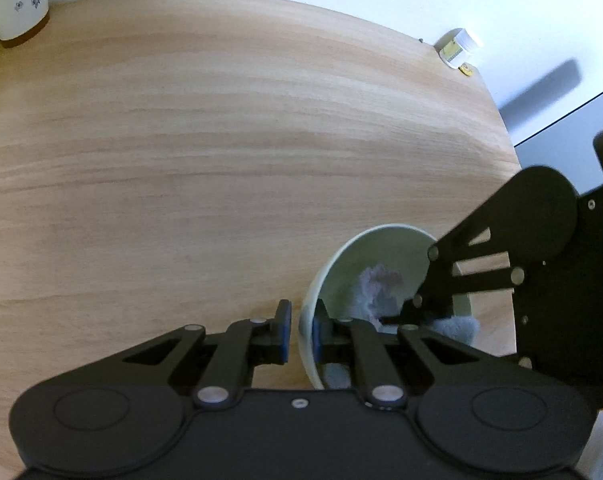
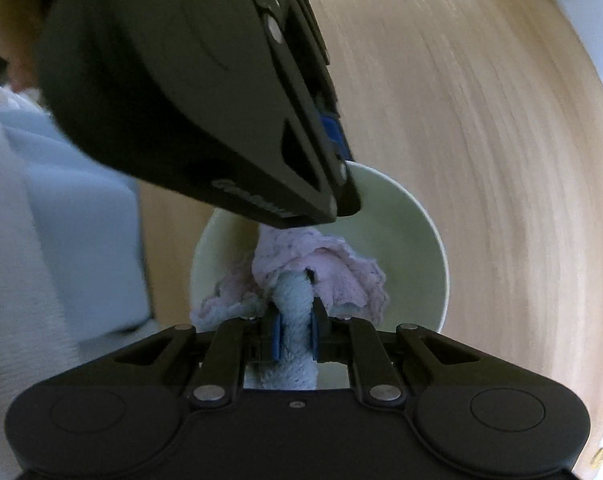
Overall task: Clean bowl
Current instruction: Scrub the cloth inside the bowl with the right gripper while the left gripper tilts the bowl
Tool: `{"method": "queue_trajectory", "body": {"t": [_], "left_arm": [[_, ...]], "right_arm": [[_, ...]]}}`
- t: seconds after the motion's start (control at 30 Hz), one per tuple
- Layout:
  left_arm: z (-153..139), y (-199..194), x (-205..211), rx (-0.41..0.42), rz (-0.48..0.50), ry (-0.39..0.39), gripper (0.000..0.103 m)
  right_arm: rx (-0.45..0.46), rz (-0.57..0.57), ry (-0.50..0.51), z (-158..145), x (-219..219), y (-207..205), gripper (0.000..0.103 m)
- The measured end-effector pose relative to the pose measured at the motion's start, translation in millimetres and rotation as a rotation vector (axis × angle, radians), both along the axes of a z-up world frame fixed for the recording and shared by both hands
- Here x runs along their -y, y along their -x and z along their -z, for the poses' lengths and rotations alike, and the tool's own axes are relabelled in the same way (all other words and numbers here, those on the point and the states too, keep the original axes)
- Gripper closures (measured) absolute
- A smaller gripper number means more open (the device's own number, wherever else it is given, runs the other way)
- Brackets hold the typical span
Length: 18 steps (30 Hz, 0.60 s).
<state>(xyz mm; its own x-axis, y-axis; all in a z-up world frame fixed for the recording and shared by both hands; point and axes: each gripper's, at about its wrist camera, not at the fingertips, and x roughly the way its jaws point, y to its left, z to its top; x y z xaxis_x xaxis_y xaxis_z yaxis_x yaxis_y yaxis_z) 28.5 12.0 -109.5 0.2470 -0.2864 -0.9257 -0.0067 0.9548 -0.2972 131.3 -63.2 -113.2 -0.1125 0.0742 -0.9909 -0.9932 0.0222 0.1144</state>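
Note:
A pale green bowl (image 1: pixel 385 248) (image 2: pixel 405 232) stands on the wooden table. My left gripper (image 1: pixel 301 330) is shut on the bowl's near rim, one blue pad outside the wall and one inside. My right gripper (image 2: pixel 294 334) is shut on a pink and light blue cloth (image 2: pixel 321 268), whose bunched end presses against the bowl's inside. In the left wrist view the cloth (image 1: pixel 375 284) lies in the bowl under the right gripper (image 1: pixel 433 312), which reaches in from the right. In the right wrist view the left gripper (image 2: pixel 341 156) clamps the far rim from above left.
A wooden table (image 1: pixel 221 140) spreads ahead of the bowl. A patterned white cup (image 1: pixel 17 0) stands at its far left corner and a small white-capped bottle (image 1: pixel 459 46) at the far right edge. A person's pale sleeve (image 2: pixel 41 240) fills the left of the right wrist view.

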Motion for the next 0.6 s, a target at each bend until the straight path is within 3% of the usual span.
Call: {"method": "queue_trajectory", "body": {"t": [0.23,0.37,0.43,0.5,0.6], "left_arm": [[5,-1,2,-0.009,0.005,0.012,0.089],[6,0,-4,-0.021,-0.037,0.04,0.089],[6,2,-10,-0.029,-0.075,0.08,0.089],[9,4,-22,-0.057,-0.158,0.157,0.088],[15,5,-36,-0.077,-0.252,0.221,0.09]], "right_arm": [[0.144,0.037,-0.018,2,-5,-12,0.089],[0.217,0.233,-0.056,-8,-1,-34,0.088],[0.188,0.302,-0.084,-15,5,-44,0.088],[0.059,0.467,-0.159,-31,24,-71,0.088],[-0.112,0.592,-0.206,-24,50,-55,0.085]]}}
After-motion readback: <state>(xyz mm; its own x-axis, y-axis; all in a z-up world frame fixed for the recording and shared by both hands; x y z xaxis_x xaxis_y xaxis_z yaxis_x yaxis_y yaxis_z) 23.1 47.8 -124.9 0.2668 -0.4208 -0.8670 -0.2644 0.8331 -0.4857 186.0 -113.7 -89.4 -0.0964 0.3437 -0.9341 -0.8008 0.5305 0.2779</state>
